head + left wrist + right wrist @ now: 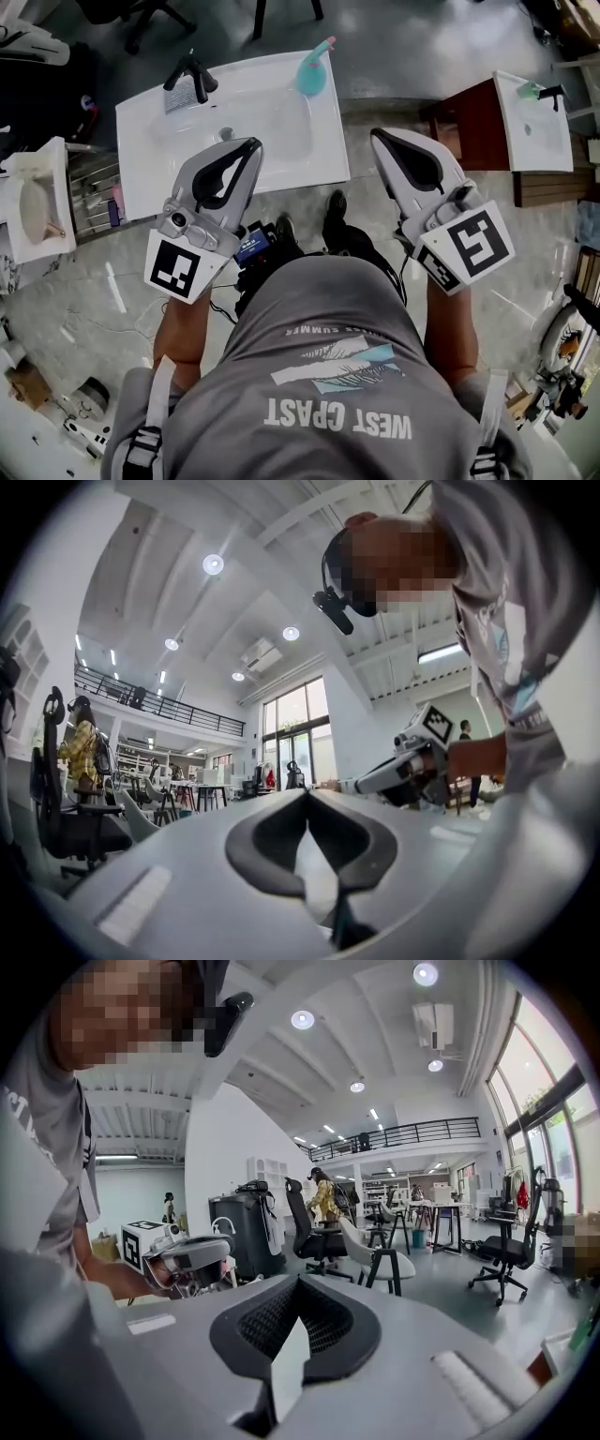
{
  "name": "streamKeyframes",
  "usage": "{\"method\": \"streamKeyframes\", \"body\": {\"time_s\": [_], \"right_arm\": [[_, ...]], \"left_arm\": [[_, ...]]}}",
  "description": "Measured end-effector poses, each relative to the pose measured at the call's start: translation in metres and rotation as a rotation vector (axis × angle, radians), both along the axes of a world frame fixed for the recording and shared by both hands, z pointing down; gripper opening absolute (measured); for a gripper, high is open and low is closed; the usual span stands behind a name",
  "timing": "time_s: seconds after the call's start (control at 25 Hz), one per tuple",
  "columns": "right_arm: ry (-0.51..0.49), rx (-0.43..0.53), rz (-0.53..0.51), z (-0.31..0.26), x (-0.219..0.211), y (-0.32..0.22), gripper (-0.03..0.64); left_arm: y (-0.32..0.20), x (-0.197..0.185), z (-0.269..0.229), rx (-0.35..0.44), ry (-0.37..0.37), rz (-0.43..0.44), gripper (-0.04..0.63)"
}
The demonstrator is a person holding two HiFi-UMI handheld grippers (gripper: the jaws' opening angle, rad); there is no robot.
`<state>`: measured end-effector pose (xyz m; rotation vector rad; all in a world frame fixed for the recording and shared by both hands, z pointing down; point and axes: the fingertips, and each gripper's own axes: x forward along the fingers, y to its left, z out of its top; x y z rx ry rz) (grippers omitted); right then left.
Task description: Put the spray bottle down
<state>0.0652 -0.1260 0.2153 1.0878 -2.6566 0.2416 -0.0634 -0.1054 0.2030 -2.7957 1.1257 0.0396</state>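
From the head we look steeply down onto the left hand-held gripper (251,145), the right hand-held gripper (377,136) and the counter (150,131). Each gripper view looks roughly level along its jaws, catching the other.

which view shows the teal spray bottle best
The head view. The spray bottle is in full sight there, sitting on the white sink top at its far edge, to the right of the black tap. The left gripper view and the right gripper view both look out across the room, and neither shows it.
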Motion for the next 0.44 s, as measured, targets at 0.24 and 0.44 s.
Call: {"method": "streamKeyframes", "body": {"time_s": [0.24, 0.44], "right_arm": [[0.017, 0.006, 0.020, -0.009, 0.001, 0.021, -0.002], [0.025, 0.011, 0.034, -0.014, -0.002, 0.040, -0.002]], "left_arm": [[0.017, -0.005, -0.006, 0.004, 0.010, 0.012, 0.003], [0.031, -0.014, -0.007, -0.001, 0.018, 0.017, 0.003]]}}
